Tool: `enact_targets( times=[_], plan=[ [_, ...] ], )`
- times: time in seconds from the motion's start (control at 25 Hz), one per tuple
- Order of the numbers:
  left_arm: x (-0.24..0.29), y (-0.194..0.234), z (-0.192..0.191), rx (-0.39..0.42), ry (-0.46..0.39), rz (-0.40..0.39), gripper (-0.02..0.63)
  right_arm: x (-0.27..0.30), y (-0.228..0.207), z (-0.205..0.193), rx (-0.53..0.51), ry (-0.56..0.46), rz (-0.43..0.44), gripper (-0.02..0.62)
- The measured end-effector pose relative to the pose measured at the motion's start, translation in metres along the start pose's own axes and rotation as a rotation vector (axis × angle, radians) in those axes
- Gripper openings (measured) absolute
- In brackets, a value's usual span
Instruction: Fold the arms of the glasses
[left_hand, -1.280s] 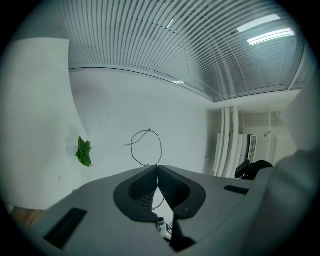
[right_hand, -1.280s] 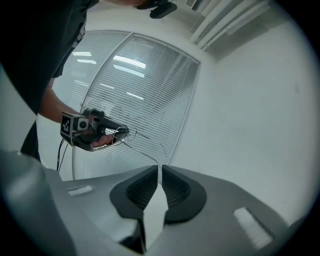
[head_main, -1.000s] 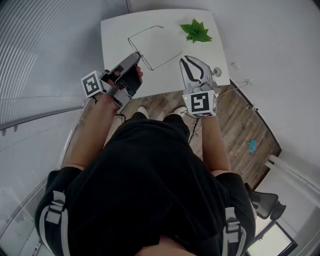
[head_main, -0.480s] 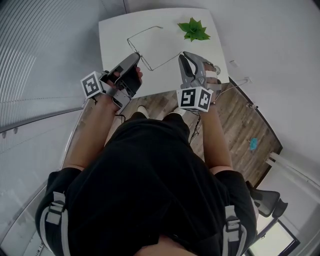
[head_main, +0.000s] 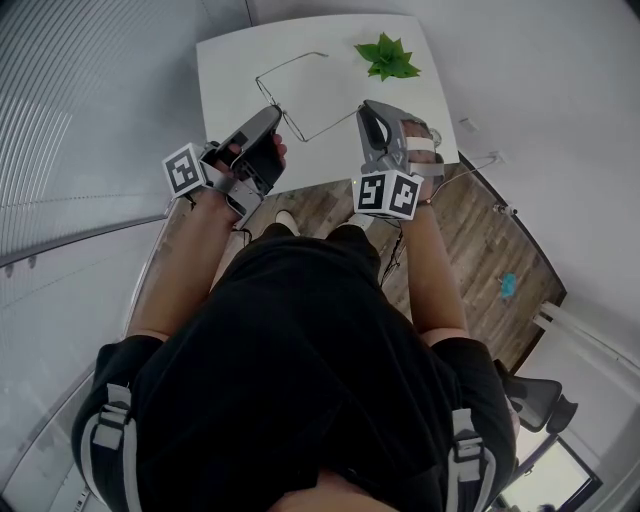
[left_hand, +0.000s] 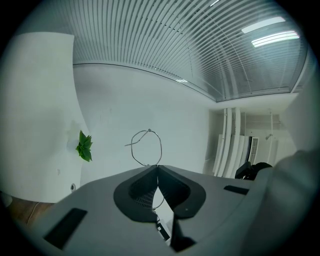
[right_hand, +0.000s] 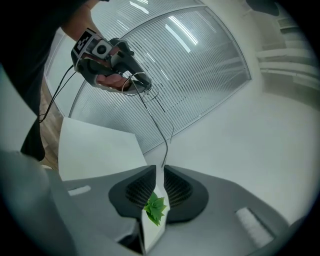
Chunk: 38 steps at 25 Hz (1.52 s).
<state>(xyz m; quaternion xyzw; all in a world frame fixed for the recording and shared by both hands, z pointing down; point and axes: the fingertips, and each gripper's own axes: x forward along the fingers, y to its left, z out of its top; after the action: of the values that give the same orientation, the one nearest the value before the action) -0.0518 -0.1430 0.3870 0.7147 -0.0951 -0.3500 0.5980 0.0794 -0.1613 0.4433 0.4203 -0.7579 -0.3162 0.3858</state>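
Observation:
Thin wire-frame glasses (head_main: 300, 95) hang above the white table (head_main: 230, 70). My left gripper (head_main: 274, 110) is shut on the frame next to one lens loop (left_hand: 147, 147), and the wire runs down between its pads (left_hand: 157, 167). One long arm (right_hand: 156, 122) of the glasses stretches from there to my right gripper (head_main: 364, 106). Its tip ends right at that gripper's jaw tips (right_hand: 163, 169). Those jaws stand a narrow gap apart and are closing. They do not press on the wire.
A small green plant (head_main: 387, 58) sits at the table's far right corner and shows through the right jaws' gap (right_hand: 155, 209). Wooden floor (head_main: 470, 240) with a cable lies beyond the table's near edge. Ribbed wall panels stand at the left.
The right gripper has rolled about its own axis and its jaws have narrowed from wide open to a slim gap at the arm's tip. The left gripper and glasses stayed put.

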Motion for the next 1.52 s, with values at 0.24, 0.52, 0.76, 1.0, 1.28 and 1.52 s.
enact_targets(
  times=[0.24,0.52,0.76,1.0,1.28,1.52],
  plan=[
    [0.0,0.003,0.0,-0.005,0.001,0.006,0.012,0.002,0.0,-0.002,-0.026,0.008,-0.004,0.038],
    [0.001,0.007,-0.006,-0.02,0.021,0.019,0.012,0.004,-0.002,-0.003,-0.083,0.008,-0.004,0.037],
    [0.003,0.008,-0.012,-0.038,0.044,0.025,0.012,0.006,-0.004,0.001,-0.111,0.003,0.004,0.037],
    [0.006,0.01,-0.018,-0.051,0.072,0.023,0.012,0.01,-0.004,0.004,-0.123,-0.003,0.006,0.037],
    [0.007,0.011,-0.027,-0.069,0.1,0.023,0.012,0.011,-0.002,0.01,-0.136,-0.017,0.012,0.037],
    [0.007,0.011,-0.031,-0.075,0.114,0.027,0.012,0.015,-0.002,0.016,-0.153,-0.036,0.02,0.037]
  ],
)
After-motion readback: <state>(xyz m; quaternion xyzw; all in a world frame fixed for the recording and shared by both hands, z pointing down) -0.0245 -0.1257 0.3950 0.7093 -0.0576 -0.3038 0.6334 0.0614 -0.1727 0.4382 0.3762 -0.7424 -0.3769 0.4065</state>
